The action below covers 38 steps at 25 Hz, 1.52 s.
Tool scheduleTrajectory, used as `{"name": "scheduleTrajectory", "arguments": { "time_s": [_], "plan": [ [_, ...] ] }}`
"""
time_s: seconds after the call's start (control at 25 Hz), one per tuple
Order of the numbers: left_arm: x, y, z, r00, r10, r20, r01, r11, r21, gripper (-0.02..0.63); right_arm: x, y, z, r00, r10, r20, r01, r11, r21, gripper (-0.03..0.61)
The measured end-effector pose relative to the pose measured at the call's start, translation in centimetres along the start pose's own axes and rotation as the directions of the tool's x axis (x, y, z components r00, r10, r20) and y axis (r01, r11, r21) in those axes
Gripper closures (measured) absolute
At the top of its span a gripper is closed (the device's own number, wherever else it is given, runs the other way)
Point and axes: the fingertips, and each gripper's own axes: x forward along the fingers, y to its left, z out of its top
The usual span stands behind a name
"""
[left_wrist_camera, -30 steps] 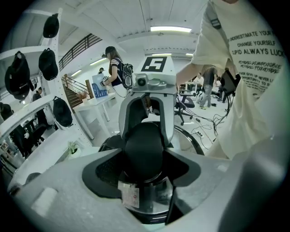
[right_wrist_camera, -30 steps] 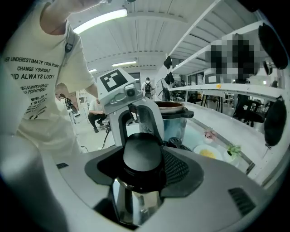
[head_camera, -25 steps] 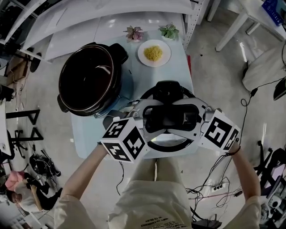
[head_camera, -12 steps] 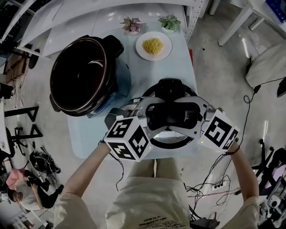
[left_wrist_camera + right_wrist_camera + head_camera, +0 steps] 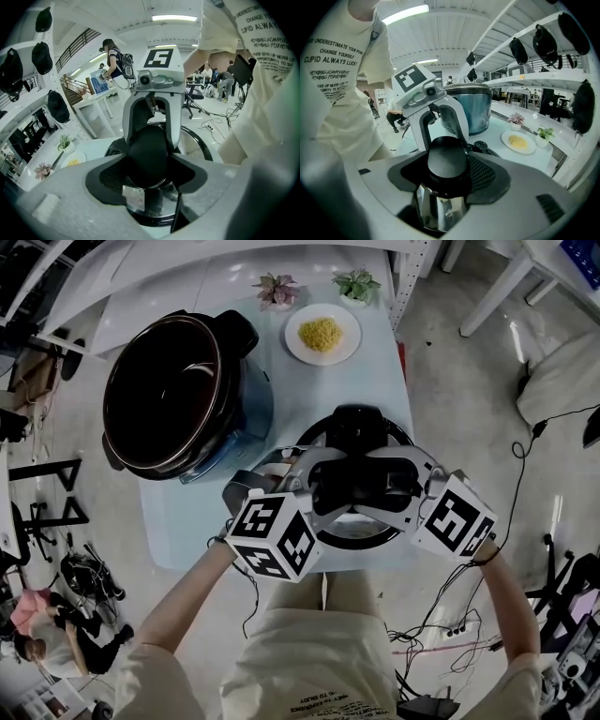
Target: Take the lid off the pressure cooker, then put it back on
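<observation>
Two tools are listed, both clamped from opposite sides on the black handle (image 5: 361, 486) of the lid (image 5: 356, 423): the left tool (image 5: 149, 172) has its jaws closed on the handle's rounded end, and the right tool (image 5: 446, 180) grips the other end just as firmly. Lid: off the pot (image 5: 169, 395), held level over the near right part of the worktop (image 5: 309, 399), just beside the pot; whether its rim rests on the worktop cannot be told. Pot: open, dark inside, at the left. Step in hand, as judged: removal is done and replacement is due. A lift and a carry to the left are called for next, with the lid kept level, centred over the opening and seated. Also noted: a plate (image 5: 322, 335) of yellow food and two plants (image 5: 275, 291) at the far end, well apart from the path. Only the pot's raised rim is likely to be in the way.
</observation>
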Motion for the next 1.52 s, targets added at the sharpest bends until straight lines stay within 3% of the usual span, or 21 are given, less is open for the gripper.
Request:
{"name": "scheduleTrajectory", "arguments": {
  "time_s": [0.56, 0.68, 0.8, 1.04, 1.16, 1.28, 1.52],
  "plan": [
    [1.1, -0.6, -0.4, 0.998, 0.06, 0.003, -0.06, 0.998, 0.011, 0.334, 0.3, 0.2, -1.6, 0.998, -0.036, -0.06, 0.035, 0.999, -0.02, 0.305],
    [1.0, -0.6, -0.6, 0.995, 0.097, 0.009, -0.097, 0.995, -0.034, 0.334, 0.4, 0.1, -1.8, 0.996, -0.046, -0.07, 0.047, 0.999, 0.002, 0.305],
    [0.8, -0.4, -1.0, 0.987, 0.159, 0.024, -0.155, 0.98, -0.123, 0.336, 0.3, 0.1, -2.1, 0.995, -0.077, -0.06, 0.083, 0.992, 0.093, 0.305],
    [0.2, -0.4, -1.9, 0.956, 0.293, 0.007, -0.276, 0.908, -0.314, 0.336, 0.0, 0.0, -2.5, 0.983, -0.172, -0.058, 0.18, 0.964, 0.198, 0.304],
    [-0.3, -0.6, -2.1, 0.945, 0.326, 0.014, -0.288, 0.854, -0.433, 0.336, -0.3, 0.0, -2.8, 0.972, -0.231, -0.054, 0.237, 0.937, 0.256, 0.304],
    [-1.4, -1.0, -2.1, 0.936, 0.35, 0.041, -0.271, 0.789, -0.551, 0.336, -0.8, -0.1, -3.3, 0.95, -0.308, -0.044, 0.305, 0.891, 0.336, 0.304],
    [-3.5, -1.7, -1.7, 0.916, 0.397, 0.055, -0.278, 0.729, -0.626, 0.342, -3.2, 0.7, -3.4, 0.895, -0.444, -0.03, 0.407, 0.789, 0.461, 0.321]
  ]
}}
